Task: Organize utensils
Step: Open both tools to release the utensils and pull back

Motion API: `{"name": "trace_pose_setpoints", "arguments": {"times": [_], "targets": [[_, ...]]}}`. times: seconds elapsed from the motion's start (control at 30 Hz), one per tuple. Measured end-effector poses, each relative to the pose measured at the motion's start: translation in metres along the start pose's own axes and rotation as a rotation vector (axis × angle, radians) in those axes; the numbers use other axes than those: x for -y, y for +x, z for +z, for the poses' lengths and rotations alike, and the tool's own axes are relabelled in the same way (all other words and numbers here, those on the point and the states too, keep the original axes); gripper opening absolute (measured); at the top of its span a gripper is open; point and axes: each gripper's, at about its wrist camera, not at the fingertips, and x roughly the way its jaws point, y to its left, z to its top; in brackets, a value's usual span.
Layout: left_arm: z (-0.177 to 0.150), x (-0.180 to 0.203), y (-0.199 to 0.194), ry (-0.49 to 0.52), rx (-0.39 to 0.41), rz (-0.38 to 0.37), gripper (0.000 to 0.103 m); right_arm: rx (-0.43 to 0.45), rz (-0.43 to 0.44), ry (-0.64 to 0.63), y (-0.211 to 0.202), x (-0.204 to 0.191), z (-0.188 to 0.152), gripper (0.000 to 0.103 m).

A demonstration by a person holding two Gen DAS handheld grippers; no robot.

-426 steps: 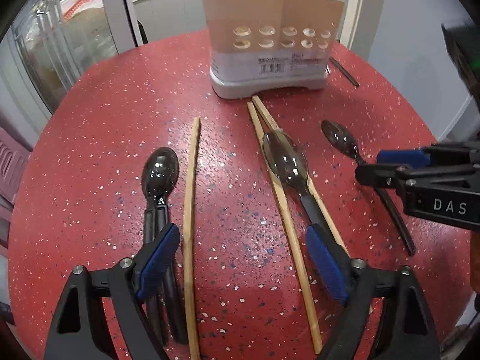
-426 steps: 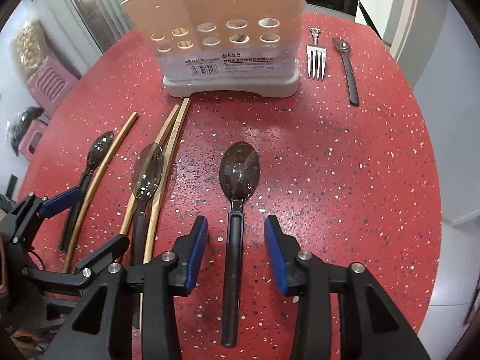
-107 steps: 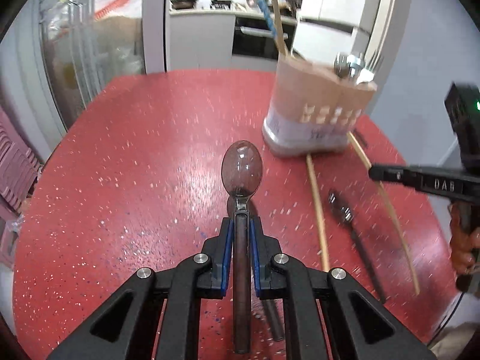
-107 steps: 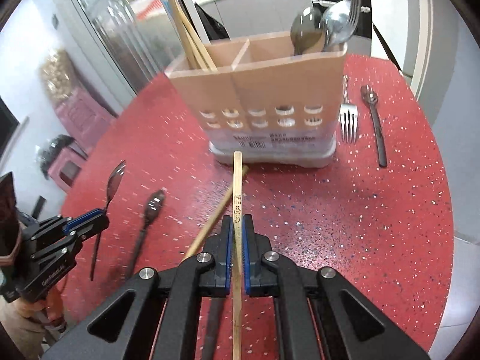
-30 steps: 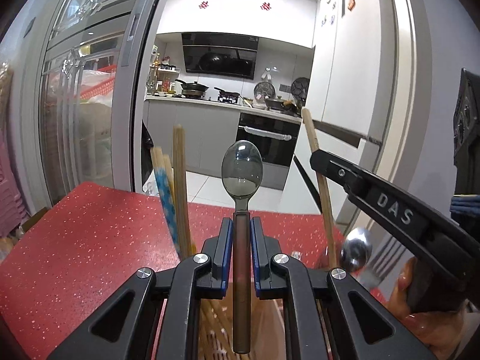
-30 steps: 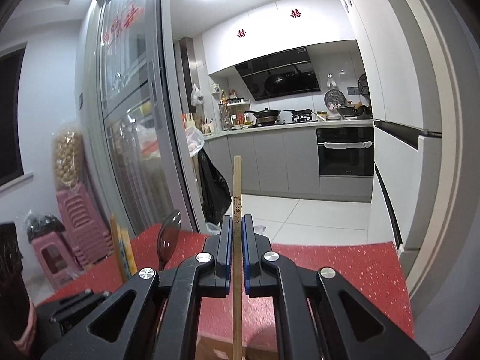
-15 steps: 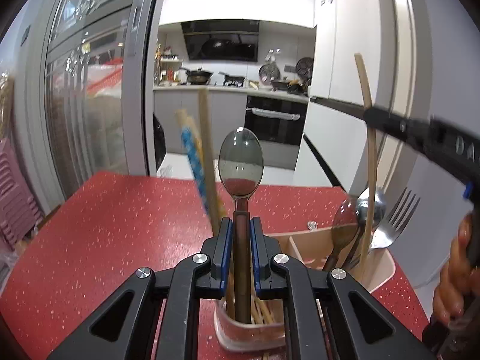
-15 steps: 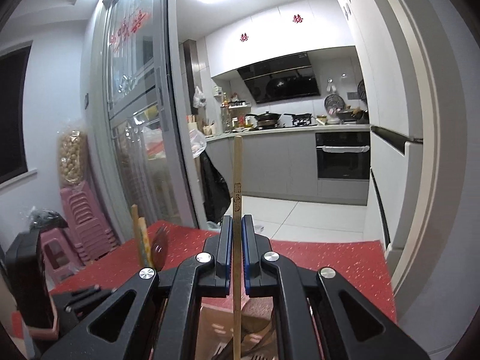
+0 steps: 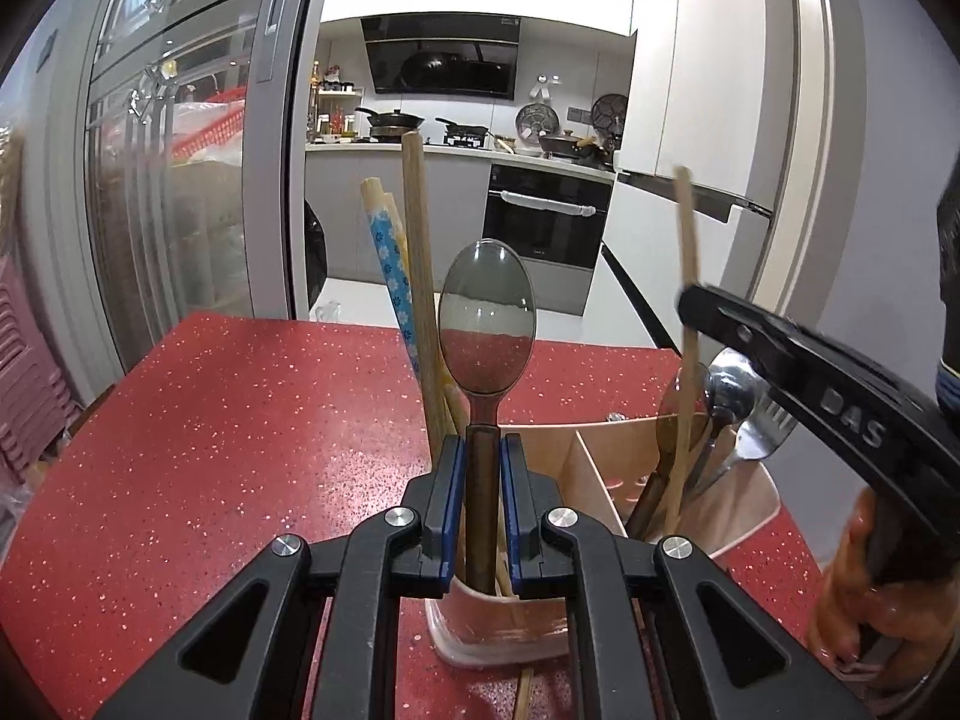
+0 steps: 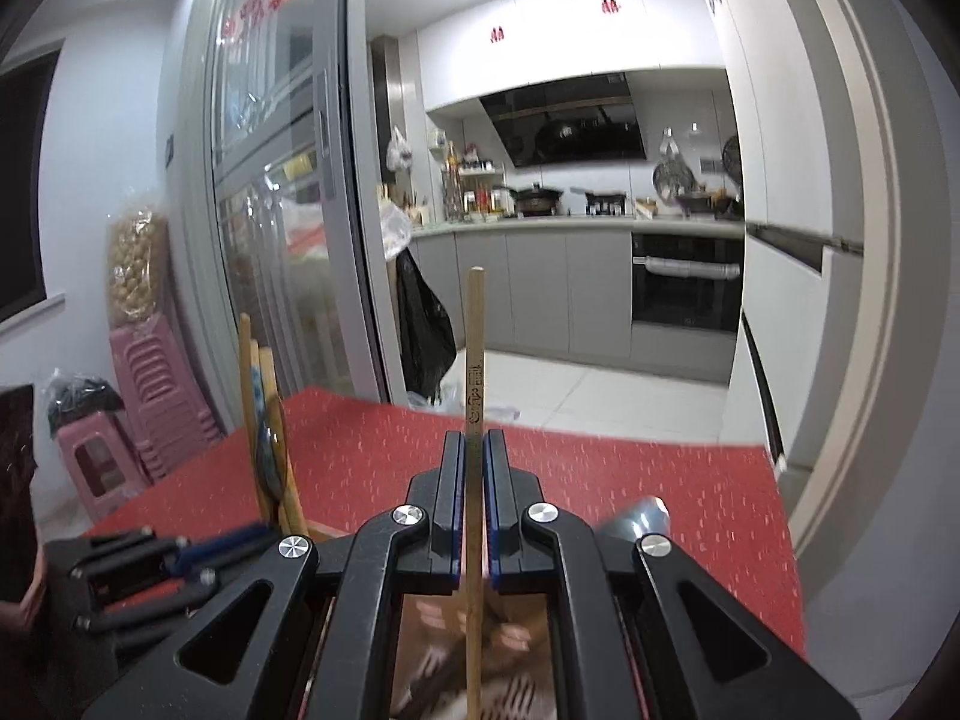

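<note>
A translucent spoon (image 9: pixel 485 324) was held upright, clenched in the left claw (image 9: pixel 482 468), above the holder (image 9: pixel 600 468) on the red desk (image 9: pixel 240 420). 1 chopstick (image 10: pixel 475 360) was gripped by the right claw (image 10: pixel 475 468), its lower end over the holder.

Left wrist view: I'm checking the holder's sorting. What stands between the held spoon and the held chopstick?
The holder's divider wall, visible in the left wrist view.

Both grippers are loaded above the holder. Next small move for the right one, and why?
Probably shift the right gripper toward the left compartment before lowering. It is shut on a chopstick whose lower end seems to dip into the holder on the side with spoons and a fork, while the other chopsticks stand in the compartment under the left gripper, which holds a spoon.
</note>
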Motion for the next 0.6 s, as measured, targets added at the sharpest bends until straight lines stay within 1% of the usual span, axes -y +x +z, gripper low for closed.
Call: {"name": "trace_pose_setpoints", "arguments": {"times": [0.1, 0.13, 0.17, 0.2, 0.23, 0.27, 0.3, 0.37, 0.43, 0.5, 0.53, 0.57, 0.6], "targets": [[-0.001, 0.002, -0.001, 0.022, -0.005, 0.013, 0.037, -0.055, 0.029, 0.029, -0.005, 0.007, 0.003, 0.007], [-0.002, 0.003, -0.001, 0.026, -0.01, 0.017, 0.042, -0.074, 0.03, 0.04, -0.006, 0.009, 0.004, 0.007], [-0.003, 0.003, -0.002, 0.025, -0.013, -0.004, 0.065, -0.084, 0.03, 0.05, -0.007, 0.012, 0.004, 0.007], [-0.003, 0.004, -0.004, 0.022, -0.009, -0.039, 0.079, -0.095, 0.033, 0.069, -0.008, 0.015, 0.005, 0.008], [-0.002, 0.007, -0.006, 0.024, 0.0, -0.024, 0.103, -0.106, 0.037, 0.091, -0.01, 0.018, 0.006, 0.008], [-0.002, 0.011, -0.01, 0.034, 0.021, 0.034, 0.103, -0.112, 0.036, 0.102, -0.011, 0.021, 0.006, 0.008], [-0.001, 0.013, -0.013, 0.044, 0.039, 0.045, 0.103, -0.116, 0.031, 0.112, -0.013, 0.023, 0.006, 0.008], [0.001, 0.013, -0.014, 0.044, 0.024, 0.029, 0.103, -0.122, 0.026, 0.119, -0.017, 0.024, 0.006, 0.008], [0.002, 0.01, -0.016, 0.029, 0.018, 0.03, 0.103, -0.122, 0.022, 0.126, -0.026, 0.025, 0.007, 0.008], [0.003, 0.007, -0.019, 0.017, 0.016, 0.037, 0.103, -0.118, 0.025, 0.142, -0.034, 0.024, 0.008, 0.013], [0.003, 0.005, -0.022, 0.01, 0.016, 0.04, 0.103, -0.116, 0.026, 0.153, -0.039, 0.025, 0.008, 0.02], [0.004, 0.003, -0.024, 0.007, 0.015, 0.046, 0.103, -0.113, 0.029, 0.167, -0.044, 0.024, 0.008, 0.032], [0.003, 0.002, -0.026, 0.007, 0.013, 0.051, 0.103, -0.112, 0.03, 0.177, -0.049, 0.024, 0.008, 0.038]]}}
